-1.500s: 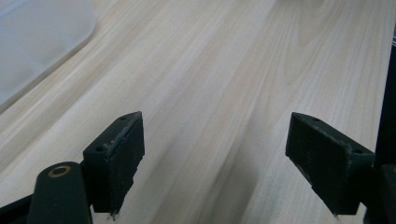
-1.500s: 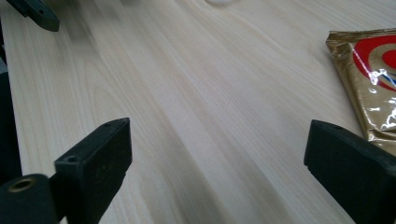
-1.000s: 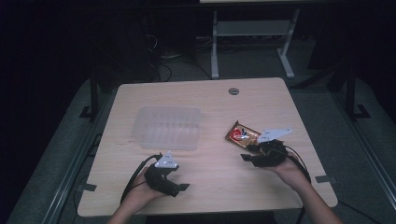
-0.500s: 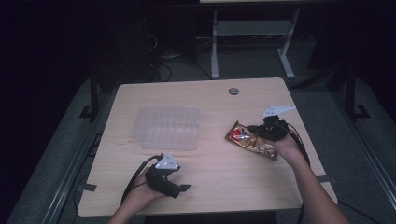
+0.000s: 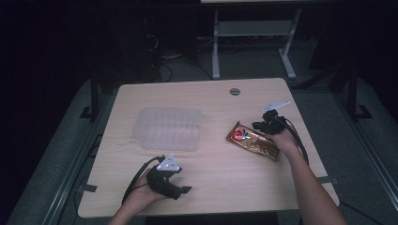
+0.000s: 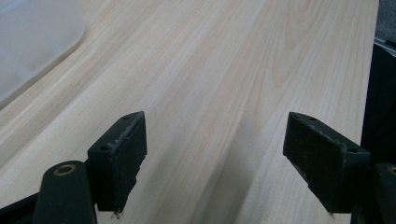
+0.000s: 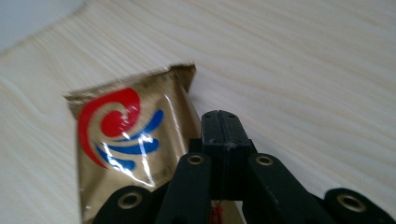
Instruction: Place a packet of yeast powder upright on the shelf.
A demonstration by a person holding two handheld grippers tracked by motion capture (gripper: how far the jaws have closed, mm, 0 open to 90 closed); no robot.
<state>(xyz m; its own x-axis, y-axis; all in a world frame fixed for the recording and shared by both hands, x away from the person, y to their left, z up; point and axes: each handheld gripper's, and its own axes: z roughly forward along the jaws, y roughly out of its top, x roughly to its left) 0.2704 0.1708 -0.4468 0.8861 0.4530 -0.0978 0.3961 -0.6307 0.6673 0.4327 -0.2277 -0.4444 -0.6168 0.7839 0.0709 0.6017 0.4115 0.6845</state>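
Right gripper view has the right gripper [image 7: 223, 140] with its jaws pressed together at the edge of the gold snack packet [image 7: 126, 144], apparently pinching that edge, the packet spreading away to the jaws' left. From the high view its long axis runs diagonally across the right side of the wooden table [image 5: 220, 187], close to the right edge, with bare wood open toward the clear plastic tray [image 5: 169, 129] at centre-left. The left gripper [image 6: 210, 154], jaws spread and empty, rests well apart near the front edge, so the right hand is much the nearer.
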